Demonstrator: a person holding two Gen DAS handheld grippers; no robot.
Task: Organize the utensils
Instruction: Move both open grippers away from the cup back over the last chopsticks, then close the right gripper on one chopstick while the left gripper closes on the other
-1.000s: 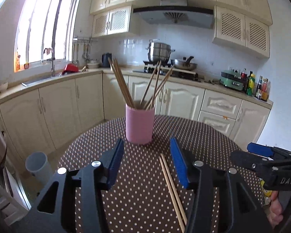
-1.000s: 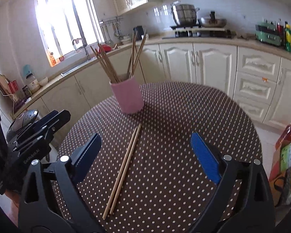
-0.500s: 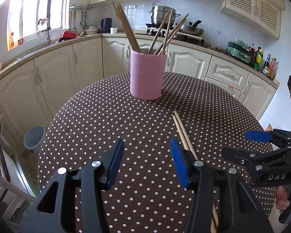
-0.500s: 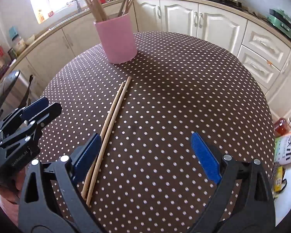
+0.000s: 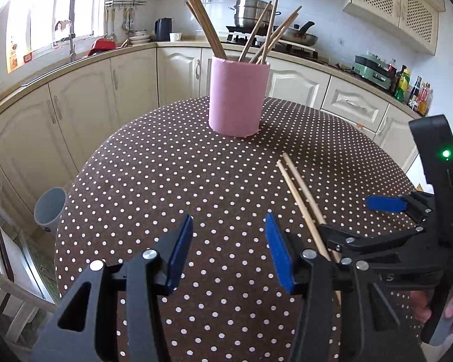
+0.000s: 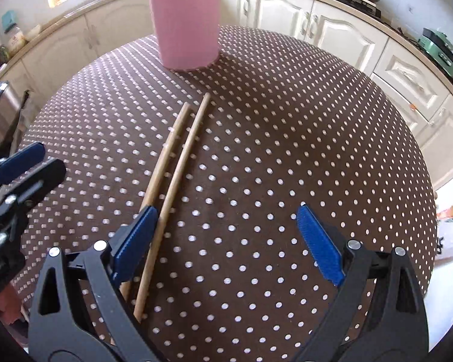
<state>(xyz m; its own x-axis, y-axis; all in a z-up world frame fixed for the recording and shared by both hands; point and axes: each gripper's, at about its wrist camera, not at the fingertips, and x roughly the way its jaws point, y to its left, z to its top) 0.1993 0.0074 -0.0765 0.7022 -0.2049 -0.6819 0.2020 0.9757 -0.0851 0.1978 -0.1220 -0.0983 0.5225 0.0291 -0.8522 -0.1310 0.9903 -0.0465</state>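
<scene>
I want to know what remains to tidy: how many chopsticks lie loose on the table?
2: the left chopstick and the right chopstick lie side by side on the polka-dot tablecloth, before the pink holder.

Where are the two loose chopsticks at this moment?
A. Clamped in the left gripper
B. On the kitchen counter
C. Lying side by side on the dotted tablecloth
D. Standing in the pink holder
C: the two loose chopsticks lie flat, side by side, on the dotted tablecloth in front of the pink holder, and neither gripper holds them.
</scene>
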